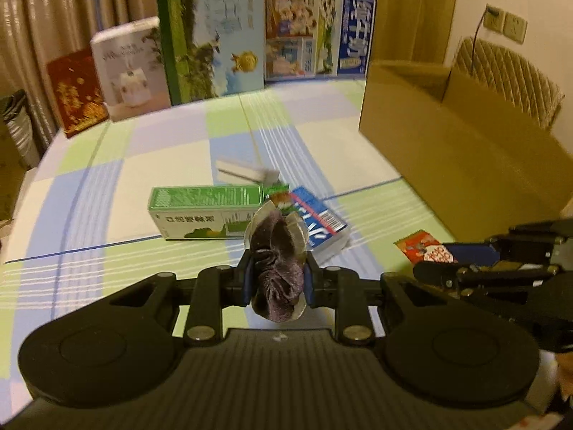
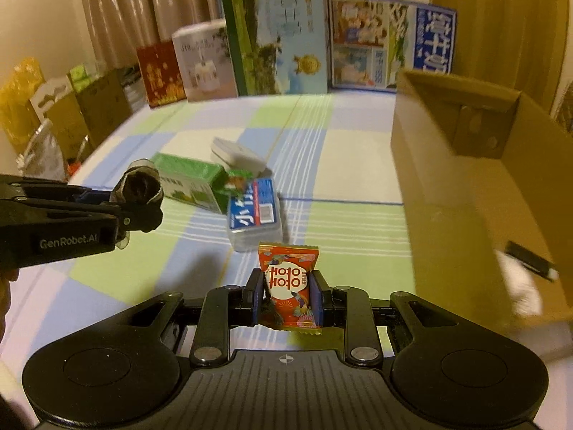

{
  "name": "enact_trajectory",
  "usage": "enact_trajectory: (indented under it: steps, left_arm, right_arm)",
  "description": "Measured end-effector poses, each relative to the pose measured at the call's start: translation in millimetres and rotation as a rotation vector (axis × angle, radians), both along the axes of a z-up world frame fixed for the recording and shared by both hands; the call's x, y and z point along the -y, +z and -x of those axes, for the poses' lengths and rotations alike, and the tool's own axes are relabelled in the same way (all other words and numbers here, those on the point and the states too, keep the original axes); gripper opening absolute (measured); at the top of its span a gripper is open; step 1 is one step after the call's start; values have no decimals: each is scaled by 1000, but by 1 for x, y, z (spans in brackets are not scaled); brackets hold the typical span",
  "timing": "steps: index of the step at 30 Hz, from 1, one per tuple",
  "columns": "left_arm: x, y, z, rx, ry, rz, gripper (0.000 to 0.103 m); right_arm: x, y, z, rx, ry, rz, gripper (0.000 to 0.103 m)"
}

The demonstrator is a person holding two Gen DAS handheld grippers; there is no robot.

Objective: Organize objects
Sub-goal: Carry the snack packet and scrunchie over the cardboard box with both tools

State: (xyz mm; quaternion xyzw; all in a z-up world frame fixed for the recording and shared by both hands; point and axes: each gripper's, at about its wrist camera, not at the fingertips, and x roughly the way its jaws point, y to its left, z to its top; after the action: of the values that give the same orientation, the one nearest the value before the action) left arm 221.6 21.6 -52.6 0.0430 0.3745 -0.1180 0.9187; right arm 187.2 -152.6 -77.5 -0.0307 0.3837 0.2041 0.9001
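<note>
Left tool [image 1: 277, 272] clamped on purple scrunchie [image 1: 277, 261], frame center: soft, light, squashes. Right tool [image 2: 288, 297] clamped mid-body on red candy packet [image 2: 289, 283]: crinkly, slippery. Cardboard box [image 2: 465, 186] right.

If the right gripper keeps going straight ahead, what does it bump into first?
Probably the blue pack lying on the table, just beyond the red candy packet the right gripper holds, though depth is unclear.

Checked tablecloth [image 2: 343, 165]: green box [image 2: 186, 175], blue pack [image 2: 256, 211], white case [image 2: 238, 154], cardboard box [image 2: 476, 193].

Red candy packet [image 2: 289, 288], checked tablecloth [image 2: 343, 222]
</note>
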Motion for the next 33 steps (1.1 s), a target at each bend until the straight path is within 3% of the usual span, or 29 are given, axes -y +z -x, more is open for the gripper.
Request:
enact_trajectory:
  steps: [6, 18, 33]
  left_arm:
    - [10, 34, 47, 18, 48, 31, 22]
    - [35, 69, 128, 36, 72, 58, 22]
    - [69, 93, 159, 72, 24, 61, 22]
  right_arm:
    - [15, 34, 38, 35, -11, -27, 24]
    - [54, 82, 103, 107, -56, -48, 24]
    - [94, 104, 129, 144, -130, -63, 24]
